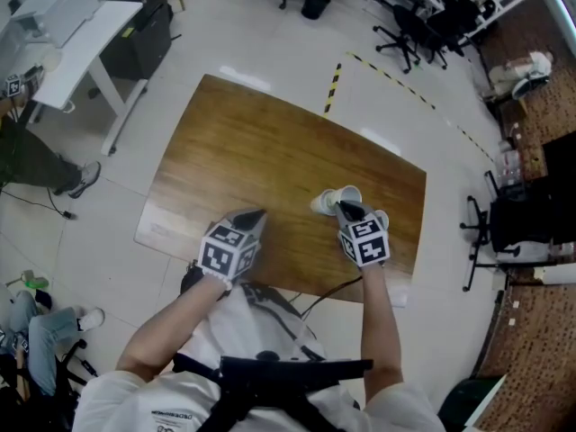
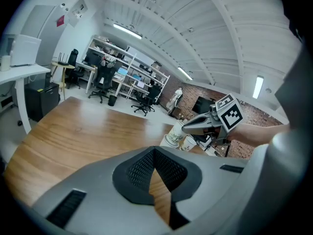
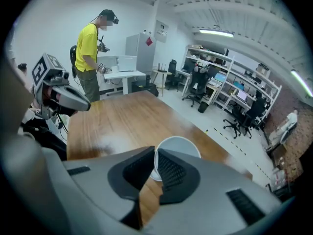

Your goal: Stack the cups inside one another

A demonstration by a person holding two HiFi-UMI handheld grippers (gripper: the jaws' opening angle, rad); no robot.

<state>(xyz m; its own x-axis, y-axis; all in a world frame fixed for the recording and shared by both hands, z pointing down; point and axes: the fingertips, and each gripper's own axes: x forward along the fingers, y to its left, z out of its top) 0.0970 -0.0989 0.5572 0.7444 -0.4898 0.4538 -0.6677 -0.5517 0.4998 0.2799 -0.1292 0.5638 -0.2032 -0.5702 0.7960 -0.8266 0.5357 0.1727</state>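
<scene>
- Grey plastic with black ribbed pads fills my nearest view. The left gripper (image 2: pixel 154 152) has its jaws closed tip to tip on nothing, hanging low over the near edge of the table (image 1: pixel 270 151).
- Just to its right, my right gripper (image 3: pixel 155 155) pinches the thin rim of a white paper cup (image 3: pixel 178 148). One pad is inside the round mouth and one outside, and the cup is tilted over the table's right part.
- In the left gripper view that cup shows a pale print. A second cup (image 2: pixel 190 142) sits just beside it on the wood, and I cannot tell whether they touch.
- The tabletop is glossy brown wood with a long straight grain.
- Farther off, a person in a yellow shirt (image 3: pixel 89 48) stands by a white desk (image 3: pixel 122 75).
- Black office chairs (image 1: pixel 405 30) and a strip of striped floor tape (image 1: pixel 333 86) lie beyond the table.
</scene>
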